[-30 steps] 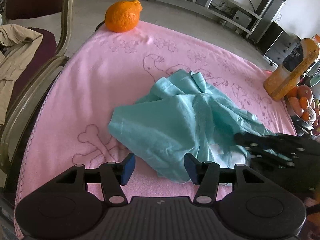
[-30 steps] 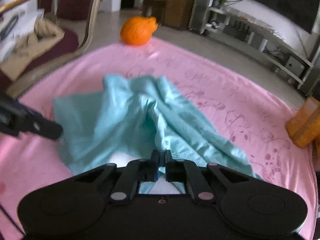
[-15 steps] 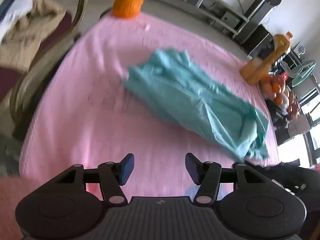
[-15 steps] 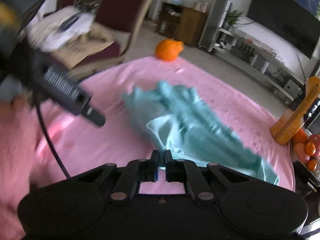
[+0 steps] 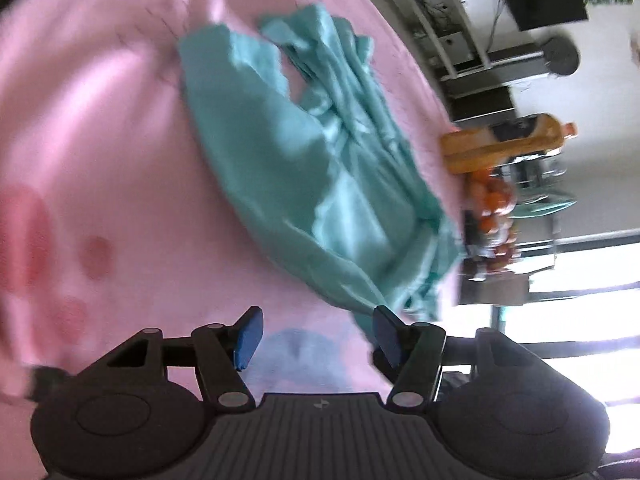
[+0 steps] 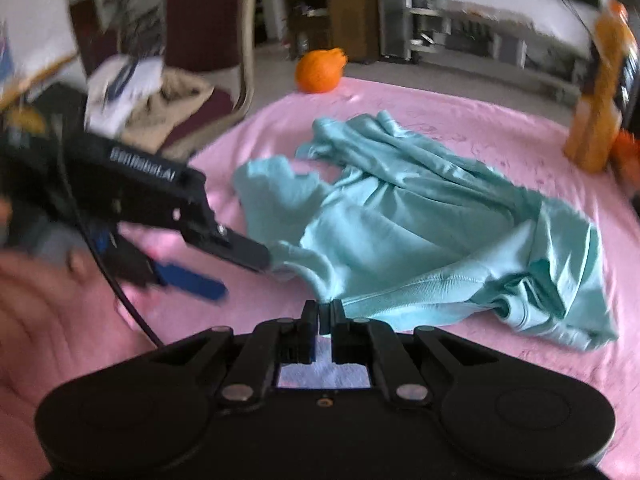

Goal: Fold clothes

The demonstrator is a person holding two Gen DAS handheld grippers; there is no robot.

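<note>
Your right tool [image 6: 325,312] is gripping with its jaws together, clamped on the near hem of the teal garment [image 6: 420,220]. The fabric edge is running straight out of the pads and away to the right of that tool.

Your left tool [image 5: 314,334] is standing with its jaws apart and opening further. Nothing is lying between its blue pads [image 5: 246,338]; only the pink cloth [image 5: 120,160] is showing through the gap. In the right wrist view the same tool [image 6: 240,268] is coming in from the left of the garment, one black finger touching or just short of the garment's near left edge; blur is preventing a firm reading. Its other finger, the one with the blue pad, is hovering lower, over the pink cloth. A hand [image 6: 48,288] is blurring the left edge of that view.

The garment is lying crumpled and unfolded on the pink cloth covering the tabletop, with a bunched fold at its right end. Beyond the garment, at the far edge of the cloth, an orange fruit [image 6: 320,70] is sitting. To the right of the garment an orange bottle [image 6: 604,92] is standing upright. To the left of the garment, off the tabletop, a chair [image 6: 208,32] is holding beige clothing [image 6: 168,112].
</note>
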